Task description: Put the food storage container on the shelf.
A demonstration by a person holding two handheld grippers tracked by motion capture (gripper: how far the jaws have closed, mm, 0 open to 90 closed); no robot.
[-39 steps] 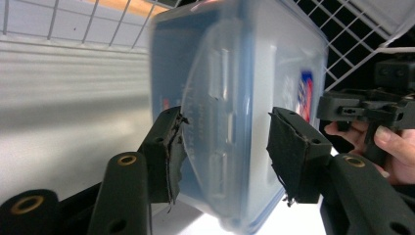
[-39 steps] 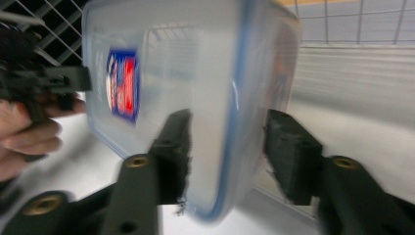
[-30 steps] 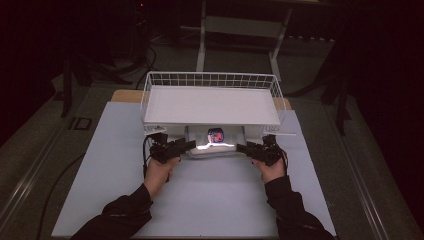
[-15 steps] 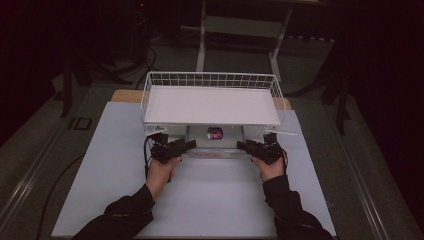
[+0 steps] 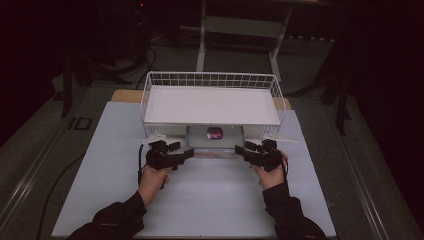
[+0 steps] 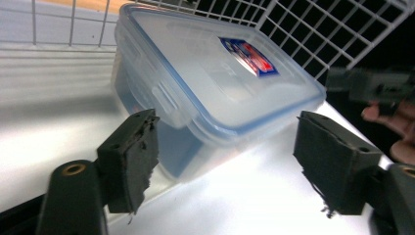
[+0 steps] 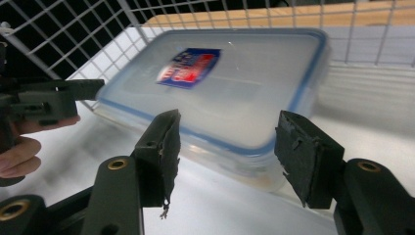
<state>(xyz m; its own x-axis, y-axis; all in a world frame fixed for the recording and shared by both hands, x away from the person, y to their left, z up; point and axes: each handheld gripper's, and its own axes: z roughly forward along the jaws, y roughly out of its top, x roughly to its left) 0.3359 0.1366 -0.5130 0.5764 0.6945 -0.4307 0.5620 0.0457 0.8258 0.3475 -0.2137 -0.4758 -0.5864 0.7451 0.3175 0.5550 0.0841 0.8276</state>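
Two forearms in dark sleeves come in from the near edge of the counter (image 5: 100, 165), one hand on each tool, both angled inward toward the middle so the tools face each other across a gap. The left gripper (image 5: 186, 154) sits just off the front-left corner of the plastic box (image 5: 215, 141), and the right gripper (image 5: 239, 149) mirrors it at the front-right corner.

In the left gripper view its fingers (image 6: 129, 159) stand apart and have just been opening up. The box corner sits between and a bit beyond them, but neither pad presses on it. Same in the right gripper view: fingers (image 7: 159, 156) apart, also just been opening a little, with the box's near edge in the gap and nothing clamped.

So that's one box: clear, with a blue-rimmed lid and a red and blue sticker (image 5: 215, 133) on top. It rests flat on the counter, tucked under the front of the wire basket (image 5: 150, 82), with its near end poking out.

One white wire basket, standing a bit farther back, with one white board (image 5: 210, 105) lying across it. Past that it's dark floor and a few stands.
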